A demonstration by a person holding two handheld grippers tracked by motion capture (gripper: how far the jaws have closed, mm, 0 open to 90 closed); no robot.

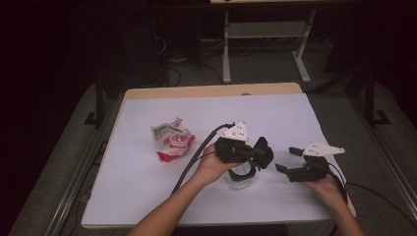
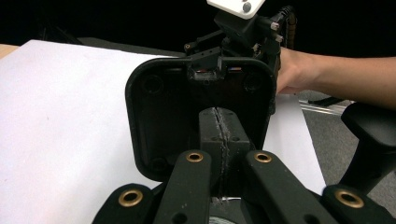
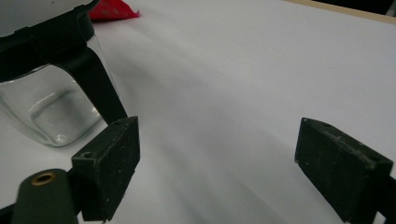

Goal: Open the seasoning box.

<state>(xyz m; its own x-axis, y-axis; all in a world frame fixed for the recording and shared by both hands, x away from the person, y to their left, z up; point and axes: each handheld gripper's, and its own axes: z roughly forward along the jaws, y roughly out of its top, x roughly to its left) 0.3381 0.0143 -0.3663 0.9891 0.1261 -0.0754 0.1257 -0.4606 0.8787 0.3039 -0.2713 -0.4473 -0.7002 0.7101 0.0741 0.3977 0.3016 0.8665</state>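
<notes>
A clear glass jar [image 1: 241, 178] [image 3: 51, 112] stands on the white sheet near the front middle. Its black square lid [image 1: 264, 152] [image 2: 154, 116] stands upright above it, inner face toward the left gripper's camera. My left gripper [image 1: 253, 155] [image 2: 219, 126] hovers over the jar with its pads pressed together right in front of that face; whether they pinch any part of the lid I cannot tell. My right gripper [image 1: 287, 159] [image 3: 217, 140] rests to the jar's right, pointing at it, open, nothing between its pads [image 3: 112, 163].
A crumpled red, white and green snack bag [image 1: 172, 142] [image 3: 114, 9] lies left of the jar. The white sheet [image 1: 275, 113] covers a wooden table [image 1: 211, 91]. A desk frame [image 1: 226, 49] stands on the floor behind. Cables trail off the front edge.
</notes>
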